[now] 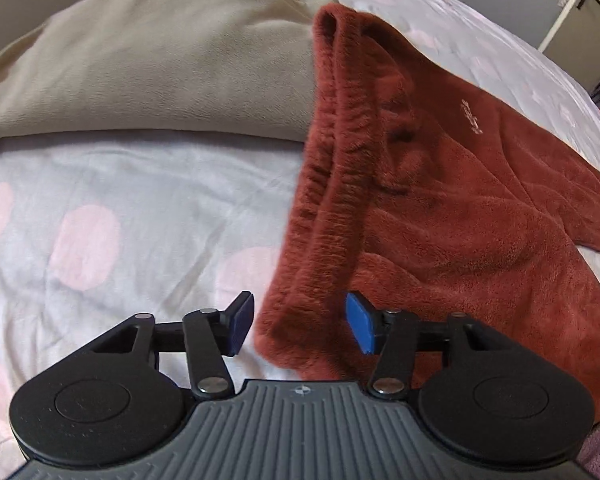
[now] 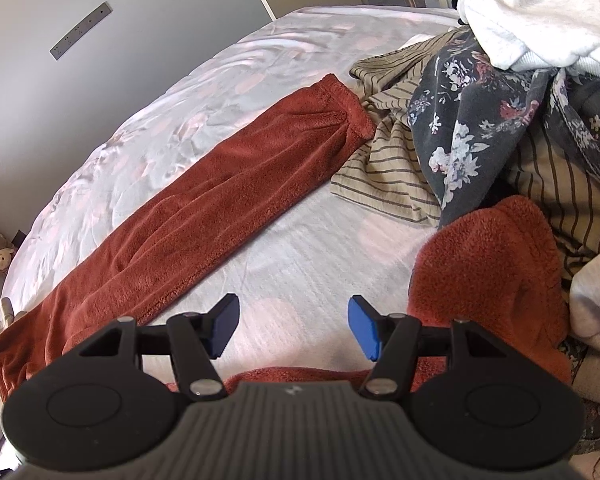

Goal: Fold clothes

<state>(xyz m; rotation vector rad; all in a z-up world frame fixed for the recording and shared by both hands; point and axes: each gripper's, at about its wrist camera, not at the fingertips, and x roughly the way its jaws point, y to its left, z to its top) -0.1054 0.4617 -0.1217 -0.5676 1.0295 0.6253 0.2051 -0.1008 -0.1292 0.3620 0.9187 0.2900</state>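
On the bed (image 1: 112, 200), with its white sheet and pale pink dots, I've got a pair of rust-red fleece pants (image 1: 440, 208) laid out. From my left wrist view the waistband end is right in front of me, its gathered elastic edge running away toward a beige pillow (image 1: 140, 64) that sits at the head of the bed; the waistband's far corner touches that pillow. My left hand-held gripper (image 1: 300, 328) is spread wide, and the near corner of the waistband sits in the gap between the blue pads (image 1: 360, 328), though neither pad is pressing on the fabric as far as I can see.

Over on the right wrist view, the pants leg (image 2: 220, 200) stretches flat across the sheet toward the far edge of the bed, and its cuff ends just beside a beige striped garment (image 2: 388, 160). That one is part of a messy pile along the right edge: a dark floral piece (image 2: 480, 128) draped over the stripes, something white and fluffy (image 2: 540, 12) on top, and another rust-red fleece item (image 2: 488, 272) bunched up near me. My right hand-held gripper (image 2: 294, 328) is also wide apart, holding nothing, with bare sheet between its pads and that fleece lump just beside the right one.
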